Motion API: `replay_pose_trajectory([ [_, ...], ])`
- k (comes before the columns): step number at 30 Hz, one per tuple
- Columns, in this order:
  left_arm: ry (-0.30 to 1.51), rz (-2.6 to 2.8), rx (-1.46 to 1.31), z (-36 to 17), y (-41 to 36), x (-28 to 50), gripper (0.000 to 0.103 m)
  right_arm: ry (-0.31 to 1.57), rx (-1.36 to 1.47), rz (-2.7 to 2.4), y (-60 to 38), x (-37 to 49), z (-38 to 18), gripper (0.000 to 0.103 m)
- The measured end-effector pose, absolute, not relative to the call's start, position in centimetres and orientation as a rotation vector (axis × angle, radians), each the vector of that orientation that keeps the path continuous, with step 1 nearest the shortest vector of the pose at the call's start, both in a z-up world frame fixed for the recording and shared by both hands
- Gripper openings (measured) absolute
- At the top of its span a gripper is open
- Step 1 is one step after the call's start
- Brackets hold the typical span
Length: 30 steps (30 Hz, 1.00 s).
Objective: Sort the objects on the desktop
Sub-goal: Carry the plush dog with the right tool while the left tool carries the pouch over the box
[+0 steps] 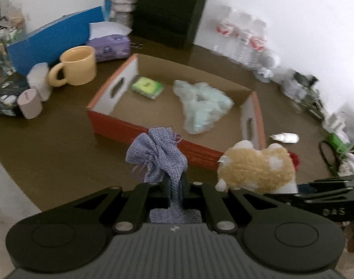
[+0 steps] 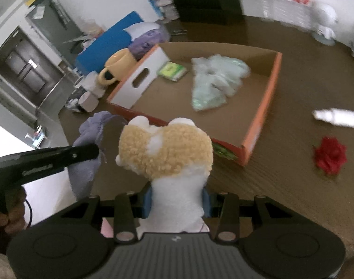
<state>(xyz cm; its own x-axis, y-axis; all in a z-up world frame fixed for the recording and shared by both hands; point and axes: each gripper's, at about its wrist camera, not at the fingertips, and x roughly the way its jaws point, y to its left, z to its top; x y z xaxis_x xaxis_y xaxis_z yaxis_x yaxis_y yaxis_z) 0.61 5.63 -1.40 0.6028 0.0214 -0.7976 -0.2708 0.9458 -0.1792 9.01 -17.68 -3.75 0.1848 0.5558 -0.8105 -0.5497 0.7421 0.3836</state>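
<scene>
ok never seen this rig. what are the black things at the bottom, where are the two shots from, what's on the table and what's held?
No robot here: a person holds a two-finger gripper in each hand, each with a fisheye camera looking along its fingers. The black shapes are the grippers' own bodies.

Left camera: the left gripper is shut on a blue cloth pouch.

Right camera: the right gripper is clamped on a plush toy.

On the brown table sits an open orange cardboard box holding a green packet and a pale plastic bag. Beside it are a yellow mug, a white bottle and a red flower.
</scene>
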Motion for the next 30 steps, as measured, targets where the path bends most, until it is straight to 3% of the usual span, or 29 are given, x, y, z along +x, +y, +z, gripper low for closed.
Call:
replay_pose_trajectory([
  [14, 0.795, 0.141, -0.232, 1.5, 9.8, 4.9, 0.006, 1.05, 0.019, 0.753, -13.6, 11.8, -1.2, 0.04],
  [30, 0.826, 0.001, -0.164, -0.2, 10.2, 14.8, 0.006, 1.02, 0.08, 0.523, -13.2, 19.3, -2.3, 0.04],
])
